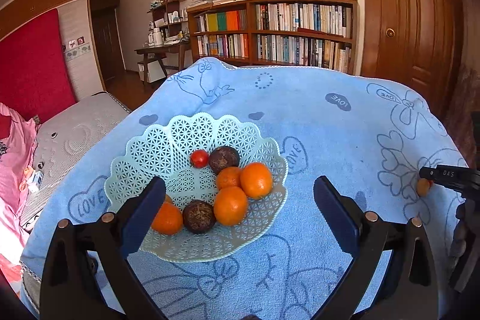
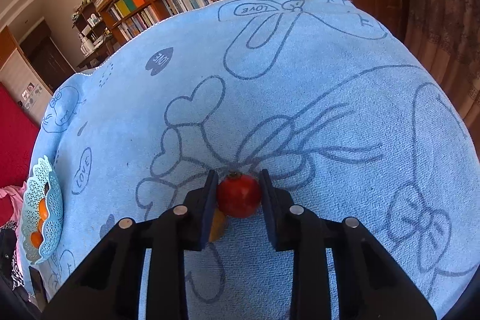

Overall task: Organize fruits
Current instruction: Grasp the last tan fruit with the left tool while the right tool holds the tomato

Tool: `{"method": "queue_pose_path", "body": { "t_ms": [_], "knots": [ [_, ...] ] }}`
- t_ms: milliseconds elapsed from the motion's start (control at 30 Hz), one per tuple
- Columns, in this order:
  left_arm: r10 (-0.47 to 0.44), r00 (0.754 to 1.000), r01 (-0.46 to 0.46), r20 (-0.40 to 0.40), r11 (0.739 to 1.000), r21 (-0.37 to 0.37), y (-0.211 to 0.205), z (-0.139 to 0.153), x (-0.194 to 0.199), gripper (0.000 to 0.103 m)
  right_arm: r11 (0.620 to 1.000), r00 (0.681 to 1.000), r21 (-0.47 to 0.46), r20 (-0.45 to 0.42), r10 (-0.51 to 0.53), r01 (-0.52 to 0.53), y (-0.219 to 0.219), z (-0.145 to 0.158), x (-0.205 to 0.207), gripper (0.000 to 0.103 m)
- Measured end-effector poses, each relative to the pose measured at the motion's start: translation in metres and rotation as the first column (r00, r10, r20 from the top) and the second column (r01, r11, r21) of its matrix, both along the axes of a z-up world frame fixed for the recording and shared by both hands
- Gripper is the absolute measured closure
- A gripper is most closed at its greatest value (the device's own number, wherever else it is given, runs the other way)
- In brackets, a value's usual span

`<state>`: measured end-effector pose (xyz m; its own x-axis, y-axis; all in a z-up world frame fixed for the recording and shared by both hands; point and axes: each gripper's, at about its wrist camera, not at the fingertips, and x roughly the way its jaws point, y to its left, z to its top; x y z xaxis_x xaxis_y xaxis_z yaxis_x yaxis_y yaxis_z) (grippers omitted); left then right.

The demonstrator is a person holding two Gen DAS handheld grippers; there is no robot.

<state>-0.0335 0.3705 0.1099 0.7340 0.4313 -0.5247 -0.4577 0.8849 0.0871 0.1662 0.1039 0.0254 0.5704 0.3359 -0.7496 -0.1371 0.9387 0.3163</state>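
Observation:
A pale blue lattice basket [image 1: 180, 140] stands on the blue towel [image 1: 330, 140]. It holds several oranges [image 1: 256, 180], two dark brown round fruits [image 1: 223, 159] and a small red tomato [image 1: 199, 158]. My left gripper [image 1: 239, 185] hovers open over the basket's near side, nothing between its fingers. My right gripper [image 2: 238, 179] is shut on a round red fruit [image 2: 238, 197] low over the towel. A small orange fruit [image 2: 217, 225] lies partly hidden under its left finger [image 2: 207, 206]. The right gripper [image 1: 450, 177] also shows at the left wrist view's right edge, far right of the basket [image 2: 45, 191].
The towel covers a table whose far edge drops off toward a bookshelf [image 1: 270, 29] and a wooden door [image 1: 414, 14]. A bed with pink bedding [image 1: 18, 158] lies to the left. Bare towel stretches between the basket and the right gripper.

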Motion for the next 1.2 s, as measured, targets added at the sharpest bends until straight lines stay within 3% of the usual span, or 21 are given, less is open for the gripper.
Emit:
{"method": "queue_pose_path", "body": {
  "t_ms": [267, 467, 733, 900, 1200],
  "knots": [
    [-0.103, 0.994, 0.103, -0.041, 0.995, -0.007, -0.034, -0.007, 0.02, 0.003, 0.999, 0.998, 0.034, 0.056, 0.024, -0.026, -0.011, 0.019, -0.014, 0.075],
    [-0.214, 0.973, 0.211, -0.084, 0.976, -0.042, -0.069, -0.018, 0.044, 0.003, 1.0, 0.994, 0.017, 0.11, 0.009, -0.01, -0.026, 0.03, -0.02, 0.075],
    [-0.401, 0.908, 0.39, -0.119, 0.915, -0.106, -0.124, -0.039, 0.085, 0.003, 0.999, 0.992, 0.02, 0.116, -0.051, 0.049, -0.053, 0.024, -0.018, 0.075],
    [-0.473, 0.874, 0.45, -0.113, 0.875, -0.182, -0.14, -0.048, 0.108, 0.003, 0.998, 0.99, 0.016, 0.128, -0.066, 0.064, -0.059, 0.023, -0.02, 0.075],
    [-0.559, 0.814, 0.531, -0.156, 0.826, -0.188, -0.169, -0.063, 0.139, 0.025, 0.996, 0.987, 0.042, 0.139, -0.077, 0.072, -0.063, 0.022, -0.024, 0.075]
  ]
}}
